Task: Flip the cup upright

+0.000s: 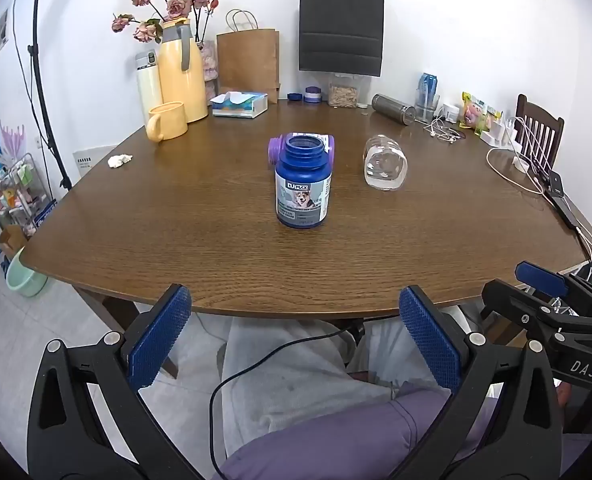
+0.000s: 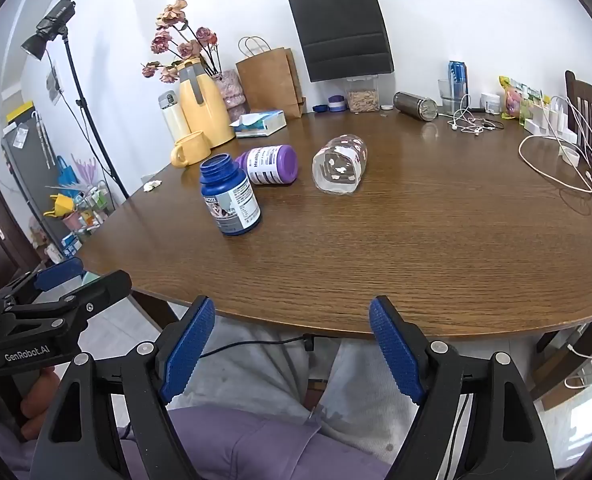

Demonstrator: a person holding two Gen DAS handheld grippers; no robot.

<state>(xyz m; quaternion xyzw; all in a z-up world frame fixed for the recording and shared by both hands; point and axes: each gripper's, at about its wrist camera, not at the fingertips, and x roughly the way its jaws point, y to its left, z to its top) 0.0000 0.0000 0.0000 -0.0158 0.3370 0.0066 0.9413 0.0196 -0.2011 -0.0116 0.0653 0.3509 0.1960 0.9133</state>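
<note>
The clear glass cup is seen lying on its side near the middle of the table, its open mouth turned toward the near edge. The left tongs and the right tongs are both held wide apart with nothing between the pads, back over the near table edge and well apart from the cup.

Several risks can be judged from this layout. Because the cup is round and lies on its side, it is likely to roll away if it is nudged by one pad before the other is set. Smooth glass may slip between the pads as it is turned, and it could be dropped onto the hard wood. The open blue bottle stands upright just to the left of the cup, with a purple-capped bottle lying behind it; either could be knocked by a tong swung in from the left.

Some things cannot be made out. The far end of the cup is hidden by its own body, so its base cannot be checked. The printed pattern on the glass is too small to be read. Only part of each opposite tool is caught at the picture edge.
</note>
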